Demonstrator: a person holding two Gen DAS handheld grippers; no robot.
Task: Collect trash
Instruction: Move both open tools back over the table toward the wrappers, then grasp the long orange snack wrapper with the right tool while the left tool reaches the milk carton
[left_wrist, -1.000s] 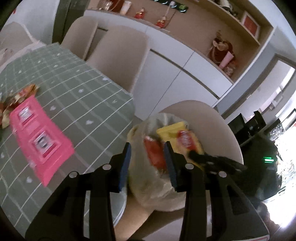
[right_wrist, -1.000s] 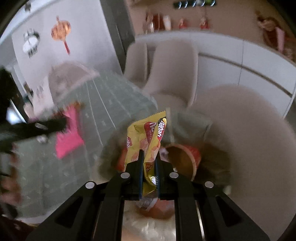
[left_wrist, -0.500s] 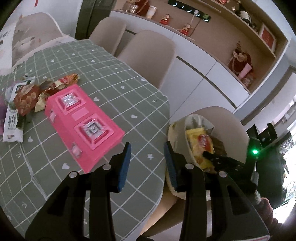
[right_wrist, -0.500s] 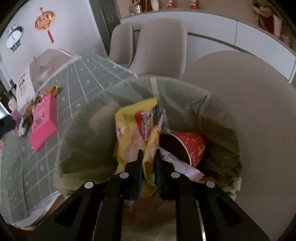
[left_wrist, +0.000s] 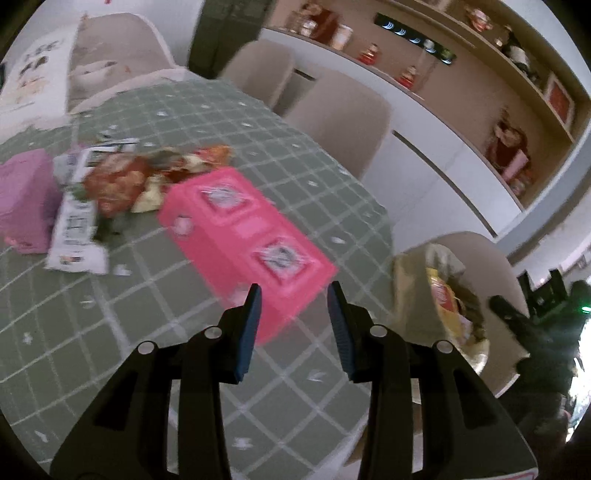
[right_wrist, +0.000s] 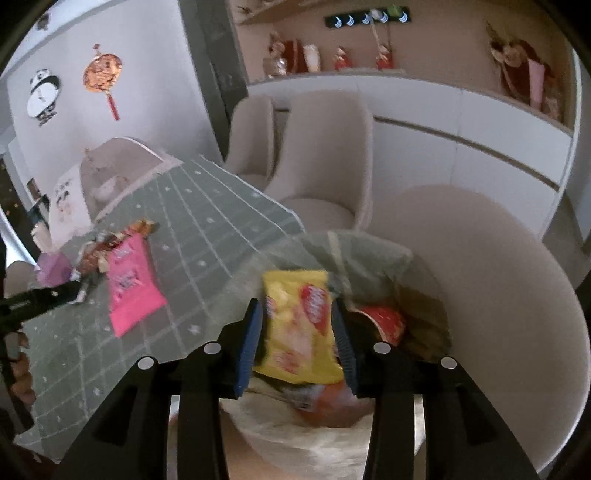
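A yellow snack packet (right_wrist: 299, 325) lies loose in the clear trash bag (right_wrist: 369, 258) on a beige chair, seen between the opening jaws of my right gripper (right_wrist: 298, 314), whose pads no longer press it. A red cup (right_wrist: 384, 321) sits in the bag beside it. My left gripper (left_wrist: 293, 299) hangs open over the green checked table, just short of a pink box (left_wrist: 243, 236), with nothing between its fingers. Crumpled wrappers (left_wrist: 122, 181) and a white packet (left_wrist: 74, 225) lie beyond the box. The trash bag (left_wrist: 413, 295) shows at the right.
A purple box (left_wrist: 22, 199) stands at the table's left edge. Beige chairs (left_wrist: 340, 122) line the far side before white cabinets (right_wrist: 461, 140). The chair (right_wrist: 517, 295) bearing the bag stands off the table's corner. A dark device with a green light (left_wrist: 554, 306) is at far right.
My right gripper let go of the yellow packet, which dropped into the bag, and rose a little. My left gripper swung left from the bag to over the table near the pink box.
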